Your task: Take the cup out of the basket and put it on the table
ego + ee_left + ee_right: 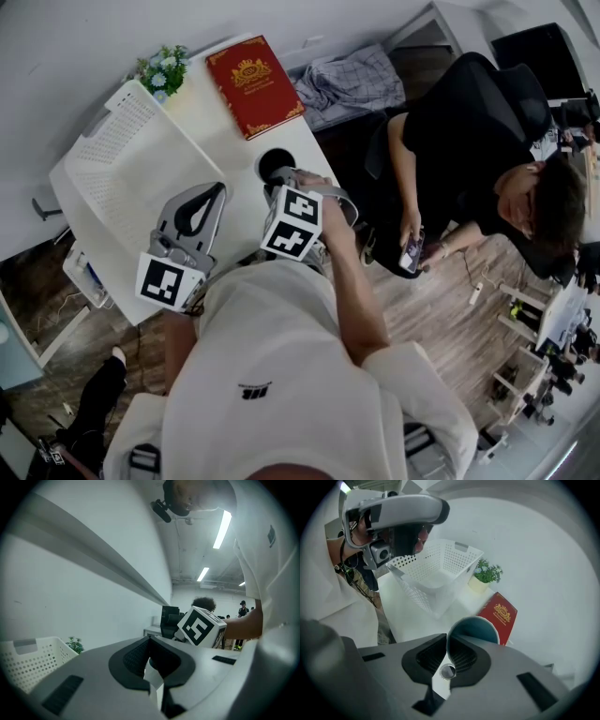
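Right gripper view: right tool (447,645) pinches the cup (477,629) by its rim, outside the basket (433,576), near the book (500,616). It should seat the base flat on the worktop (246,202) before releasing. Left tool (151,660) is closed and empty.

Left gripper (148,641): jaws together, tips touching | lower left: white perforated basket (28,667), small green plant (73,644) just past its rim | centre right: marker cube (200,626) above the jaws, bare forearm (243,623) beside it | background: black chair (168,618), lit ceiling strip (222,527)
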Available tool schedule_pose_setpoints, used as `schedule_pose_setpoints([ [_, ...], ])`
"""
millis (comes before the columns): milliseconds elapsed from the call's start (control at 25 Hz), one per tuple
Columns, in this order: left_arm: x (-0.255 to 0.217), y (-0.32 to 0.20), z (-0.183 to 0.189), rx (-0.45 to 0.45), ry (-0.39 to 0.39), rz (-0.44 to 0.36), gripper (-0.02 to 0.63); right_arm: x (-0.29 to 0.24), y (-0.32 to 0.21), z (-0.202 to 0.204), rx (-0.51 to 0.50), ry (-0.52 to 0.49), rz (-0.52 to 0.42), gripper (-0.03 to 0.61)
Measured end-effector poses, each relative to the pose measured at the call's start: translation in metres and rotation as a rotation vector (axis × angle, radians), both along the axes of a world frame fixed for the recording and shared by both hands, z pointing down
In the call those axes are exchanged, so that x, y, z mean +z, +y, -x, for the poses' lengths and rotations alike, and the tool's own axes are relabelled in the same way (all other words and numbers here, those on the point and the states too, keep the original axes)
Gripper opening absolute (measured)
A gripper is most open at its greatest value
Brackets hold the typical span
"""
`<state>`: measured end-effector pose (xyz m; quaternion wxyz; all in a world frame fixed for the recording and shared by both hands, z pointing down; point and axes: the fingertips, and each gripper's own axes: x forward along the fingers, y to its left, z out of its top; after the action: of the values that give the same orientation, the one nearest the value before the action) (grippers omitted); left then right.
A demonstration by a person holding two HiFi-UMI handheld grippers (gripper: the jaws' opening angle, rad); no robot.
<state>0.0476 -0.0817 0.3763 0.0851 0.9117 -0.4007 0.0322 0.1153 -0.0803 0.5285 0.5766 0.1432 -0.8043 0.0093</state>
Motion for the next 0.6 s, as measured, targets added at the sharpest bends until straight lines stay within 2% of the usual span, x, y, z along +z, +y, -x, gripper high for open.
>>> schedule_pose_setpoints([
  [600,0.006,-0.003,0.001,-0.004,-0.002,0.025,0.011,0.046,0.003,-0.011,0.019,0.073,0.024,0.031],
])
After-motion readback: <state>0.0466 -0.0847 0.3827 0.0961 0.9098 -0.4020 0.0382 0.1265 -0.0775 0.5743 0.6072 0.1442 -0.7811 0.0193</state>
